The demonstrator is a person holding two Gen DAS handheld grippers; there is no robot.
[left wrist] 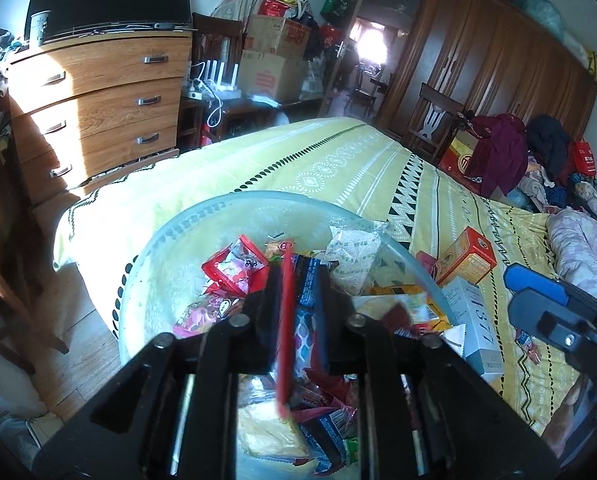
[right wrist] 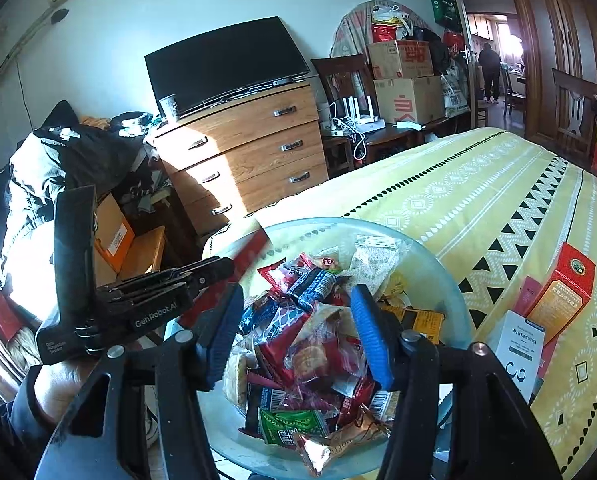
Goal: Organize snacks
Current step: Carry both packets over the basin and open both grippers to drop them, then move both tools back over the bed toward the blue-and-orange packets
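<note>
Over the bowl (left wrist: 166,240), left gripper (left wrist: 286,280) pinches a red packet (left wrist: 285,320); right gripper (right wrist: 294,320) hangs wide open, empty, above snacks (right wrist: 306,360).

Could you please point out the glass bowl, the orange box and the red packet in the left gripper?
glass bowl (right wrist: 454,280): right wrist view, bare right rim.
orange box (left wrist: 468,258): left wrist view, front face.
red packet (left wrist: 287,320): left wrist view, edge between the fingers.

Black claw (right wrist: 296,332) (blue pads (right wrist: 372,336)), silver screws.
</note>
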